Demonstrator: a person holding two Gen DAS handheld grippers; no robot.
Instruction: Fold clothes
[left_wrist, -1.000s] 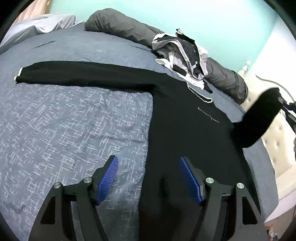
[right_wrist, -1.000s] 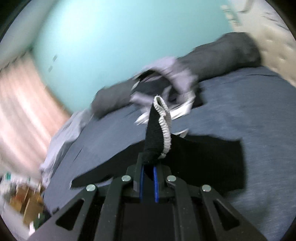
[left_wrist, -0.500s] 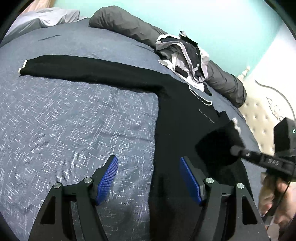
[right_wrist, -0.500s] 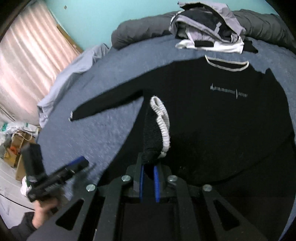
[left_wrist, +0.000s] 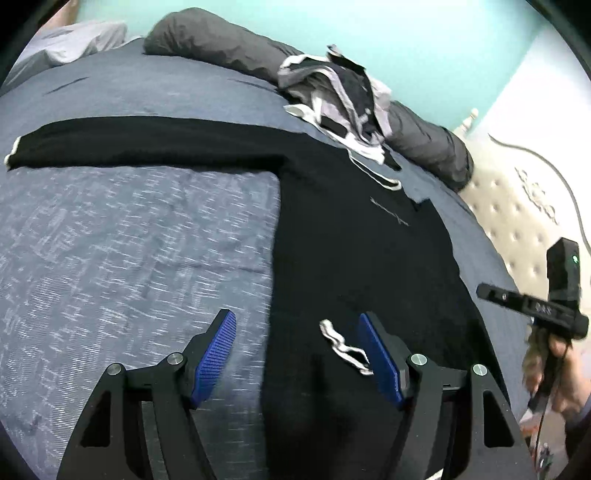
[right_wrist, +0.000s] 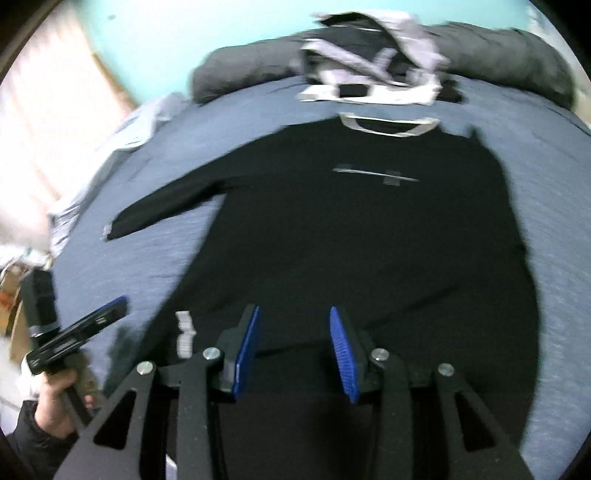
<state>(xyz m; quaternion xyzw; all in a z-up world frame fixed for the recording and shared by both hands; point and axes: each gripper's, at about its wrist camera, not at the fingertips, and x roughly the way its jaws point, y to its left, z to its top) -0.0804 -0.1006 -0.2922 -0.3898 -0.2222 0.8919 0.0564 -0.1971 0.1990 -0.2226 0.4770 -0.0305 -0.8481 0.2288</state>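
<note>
Half a second ago my right gripper (right_wrist: 293, 349) was clamped on the white-edged cuff (left_wrist: 345, 347); now its blue pads stand apart with nothing between them, and the cuff lies on the lower part of the black sweater (right_wrist: 362, 229). The sleeve it belongs to is folded across the body, while the other sleeve (left_wrist: 144, 142) stretches out flat toward the left edge of the left wrist frame.

The sweater lies face up on the blue-grey bedspread (left_wrist: 129, 240), filling the centre of the right wrist view, its pale collar (right_wrist: 388, 127) toward the top of that frame. My left gripper (left_wrist: 297, 360) is open too, empty, low in its own frame; the cuff shows just inside its right-hand pad, though I cannot tell whether they touch.

Beyond the collar sits a heap of grey, black and white clothes (left_wrist: 336, 99), resting against a long dark grey bolster (left_wrist: 229, 48). A tufted headboard (left_wrist: 517, 229) shows at the right of the left wrist frame, under a teal wall (left_wrist: 406, 40). The right wrist view is blurred.
</note>
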